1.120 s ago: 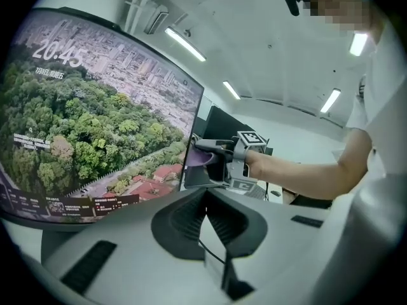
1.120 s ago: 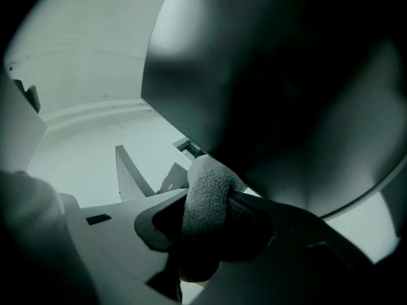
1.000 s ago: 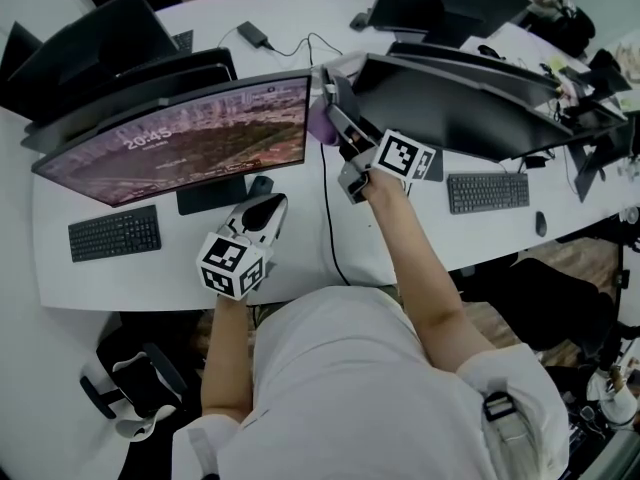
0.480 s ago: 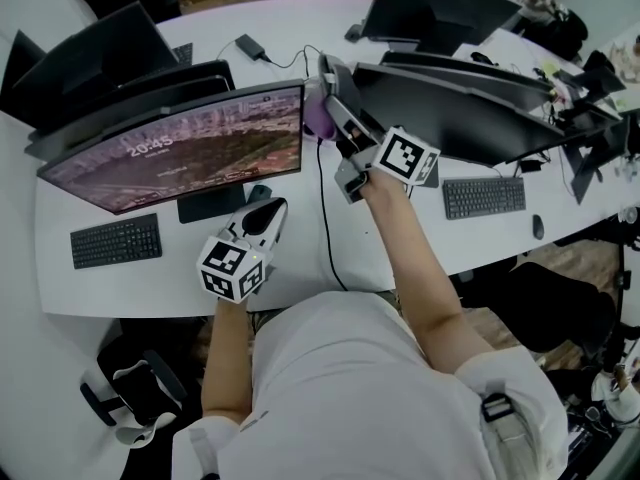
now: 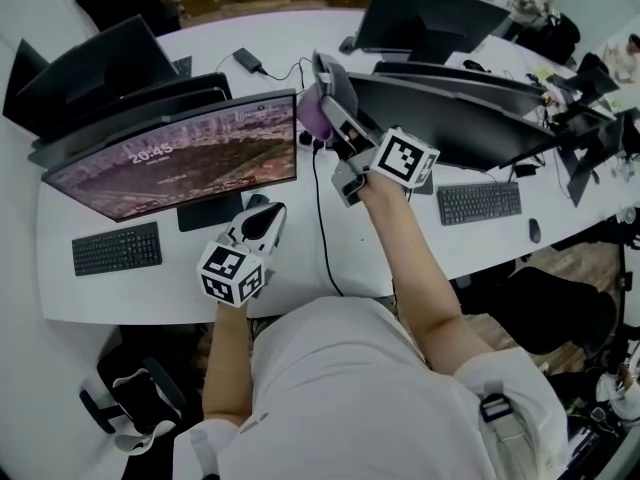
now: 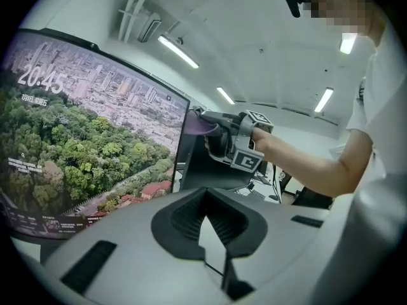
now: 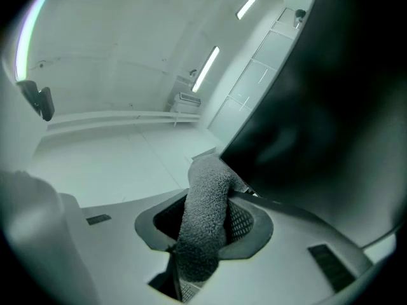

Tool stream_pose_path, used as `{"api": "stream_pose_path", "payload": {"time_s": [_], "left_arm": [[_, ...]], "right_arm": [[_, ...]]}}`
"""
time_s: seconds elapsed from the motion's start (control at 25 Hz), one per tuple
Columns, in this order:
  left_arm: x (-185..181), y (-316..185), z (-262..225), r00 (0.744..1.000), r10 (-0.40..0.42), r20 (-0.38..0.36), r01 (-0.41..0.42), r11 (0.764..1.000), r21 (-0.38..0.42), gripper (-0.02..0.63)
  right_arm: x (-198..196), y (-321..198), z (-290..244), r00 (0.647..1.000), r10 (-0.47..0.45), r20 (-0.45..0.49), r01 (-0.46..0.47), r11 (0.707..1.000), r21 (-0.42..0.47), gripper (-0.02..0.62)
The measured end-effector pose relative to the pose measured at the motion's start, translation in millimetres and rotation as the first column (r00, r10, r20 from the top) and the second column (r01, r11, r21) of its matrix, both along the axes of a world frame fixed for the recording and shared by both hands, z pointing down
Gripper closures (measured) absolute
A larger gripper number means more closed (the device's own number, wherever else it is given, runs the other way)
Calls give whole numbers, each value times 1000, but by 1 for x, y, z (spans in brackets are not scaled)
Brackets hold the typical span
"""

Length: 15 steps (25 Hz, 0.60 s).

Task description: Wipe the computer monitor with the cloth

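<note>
A dark, switched-off curved monitor (image 5: 450,118) stands right of a lit monitor (image 5: 170,163) that shows a city picture. My right gripper (image 5: 325,83) is shut on a purple cloth (image 5: 316,113), held up at the dark monitor's left edge, between the two screens. In the right gripper view the fuzzy cloth (image 7: 203,215) sticks out between the jaws and touches the dark screen (image 7: 331,107) at its edge. My left gripper (image 5: 265,218) hovers low over the desk before the lit monitor's stand, shut and holding nothing. From it the lit screen (image 6: 82,145) and the cloth (image 6: 200,127) are in sight.
A keyboard (image 5: 116,248) lies before the lit monitor, another keyboard (image 5: 478,203) and a mouse (image 5: 535,230) before the dark one. A black cable (image 5: 322,218) runs down the white desk (image 5: 300,268) from a power adapter (image 5: 249,60). More monitors (image 5: 430,13) stand behind.
My right gripper with the cloth has moved a little up along the dark monitor's left edge. The left gripper has stayed where it was.
</note>
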<state>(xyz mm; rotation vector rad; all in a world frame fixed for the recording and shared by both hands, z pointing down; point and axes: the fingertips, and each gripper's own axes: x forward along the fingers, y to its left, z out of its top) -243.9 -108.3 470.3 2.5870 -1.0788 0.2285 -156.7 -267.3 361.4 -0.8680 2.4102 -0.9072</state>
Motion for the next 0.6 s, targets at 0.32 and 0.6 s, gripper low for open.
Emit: {"api": "stream_pose_path", "payload": {"time_s": [0.32,0.6], "left_arm": [[7,3,-9,1000,-1,0,1,1000,25,607],[31,10,-20,1000,19,-7,-19,999,51,607]], "right_arm": [[6,22,-27,1000,-29,-4,29,997,71,468],[45,53,-51,1000,5,-22,-2,990,138,469]]}}
